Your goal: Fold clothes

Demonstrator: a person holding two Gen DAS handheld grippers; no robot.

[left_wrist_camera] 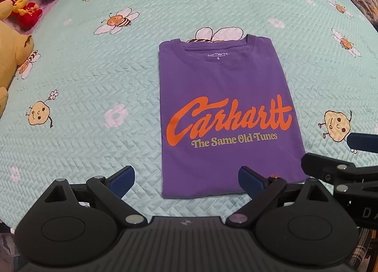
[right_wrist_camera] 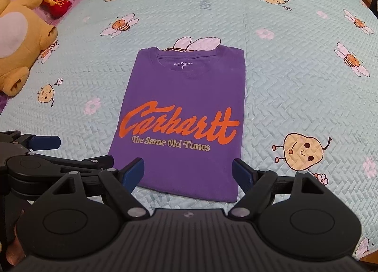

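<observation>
Nearest in each wrist view sits that gripper's own black body, tipped steeply down toward the bed. The left gripper (left_wrist_camera: 186, 178) has its blue-padded jaws spread wide with nothing between them, hanging over the near left corner of the purple T-shirt (left_wrist_camera: 224, 87). The right gripper (right_wrist_camera: 187, 171) is likewise spread and empty above the shirt's near hem. Each view catches the other gripper at its edge — the right one's blue pad at the right of the left view, the left one's at the left of the right view, just beside the shirt's corner. The shirt lies folded into a neat rectangle, print side up, collar away, flat on the mint quilted bedspread (left_wrist_camera: 94, 87). Farther off, plush toys (right_wrist_camera: 21, 43) line the left edge; only the right view shows the yellow one nearly whole.
</observation>
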